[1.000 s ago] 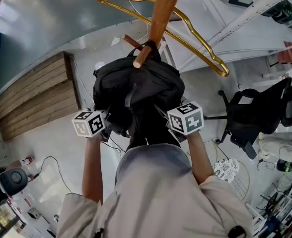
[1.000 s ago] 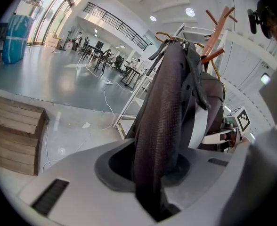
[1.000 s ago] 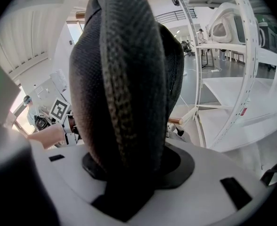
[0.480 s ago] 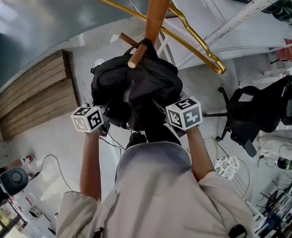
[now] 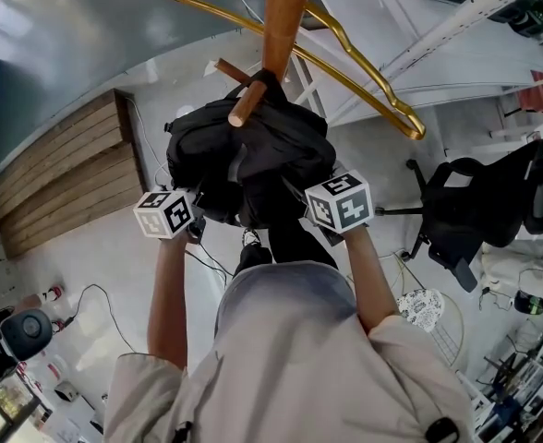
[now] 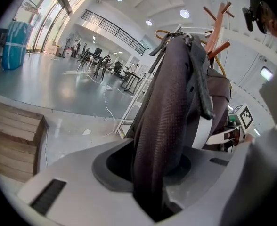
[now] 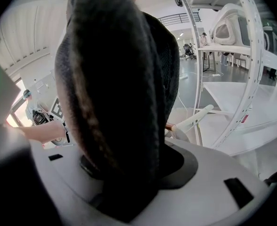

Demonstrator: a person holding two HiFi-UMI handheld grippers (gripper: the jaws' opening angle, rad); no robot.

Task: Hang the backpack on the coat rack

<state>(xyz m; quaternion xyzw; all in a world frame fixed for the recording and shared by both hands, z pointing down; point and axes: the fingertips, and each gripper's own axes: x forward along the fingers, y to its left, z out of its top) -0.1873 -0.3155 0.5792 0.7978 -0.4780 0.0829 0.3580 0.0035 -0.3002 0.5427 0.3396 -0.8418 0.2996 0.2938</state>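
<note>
The black backpack [image 5: 248, 150] hangs by its top loop from a wooden peg [image 5: 244, 107] of the coat rack pole [image 5: 285, 17]. My left gripper [image 5: 202, 224] is at the pack's lower left side. In the left gripper view a black mesh strap [image 6: 162, 126] fills the gap of that gripper [image 6: 150, 182]. My right gripper [image 5: 299, 209] is at the lower right side. There a thick padded strap [image 7: 110, 93] fills its gap [image 7: 124, 182]. The jaws of both grippers are opening with the fabric still between them.
A gold hanger [image 5: 364, 72] hangs on the rack behind the pole. A wooden platform [image 5: 68, 178] lies at the left, a black office chair [image 5: 479, 206] at the right, white shelf frames [image 5: 456, 26] beyond. Cables [image 5: 96, 303] trail on the floor.
The left gripper has slid a little down along the pack's side. The backpack still hangs from the peg and the right gripper has barely moved.
</note>
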